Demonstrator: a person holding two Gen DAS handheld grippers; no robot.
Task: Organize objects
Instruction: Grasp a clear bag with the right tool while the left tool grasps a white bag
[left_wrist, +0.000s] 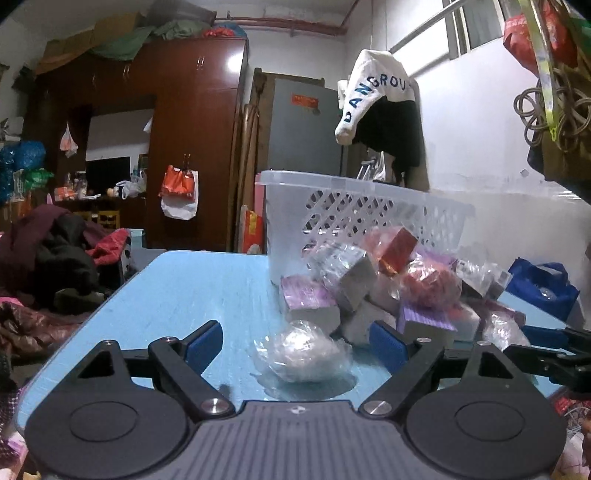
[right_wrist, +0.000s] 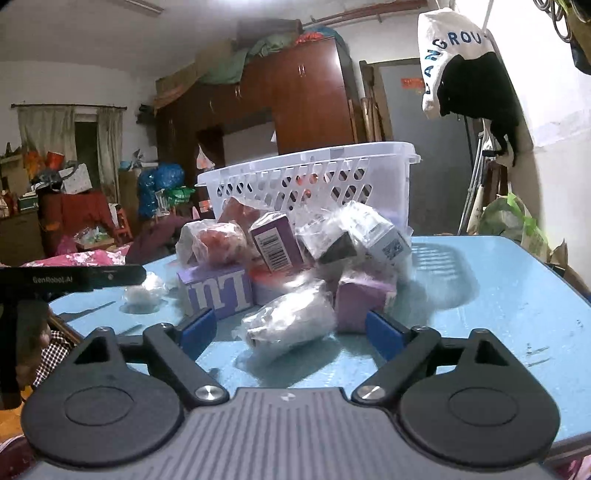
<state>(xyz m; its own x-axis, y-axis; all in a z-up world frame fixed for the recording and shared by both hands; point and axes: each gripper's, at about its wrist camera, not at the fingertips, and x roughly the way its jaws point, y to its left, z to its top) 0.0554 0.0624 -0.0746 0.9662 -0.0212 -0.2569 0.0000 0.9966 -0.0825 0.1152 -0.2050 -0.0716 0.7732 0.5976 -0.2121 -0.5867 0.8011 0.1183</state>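
- We see a white slotted basket (left_wrist: 354, 206) upright on the table.
- Before it, plastic-wrapped purple, red and grey boxes (right_wrist: 291, 258) lie heaped.
- One clear-wrapped bundle (left_wrist: 301, 350) lies apart, nearer us.

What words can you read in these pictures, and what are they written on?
"ANGROU" in blue letters, on the white hanging garment; its ends are cut off.
"GenRobot.AI", on the black bar of the left gripper.
Big white letters, upside down, perhaps "Lu", on the purple box; not certain.
Barcode and small print on the dark purple box: too small to read.
Red sign on the grey door: too blurred to read.
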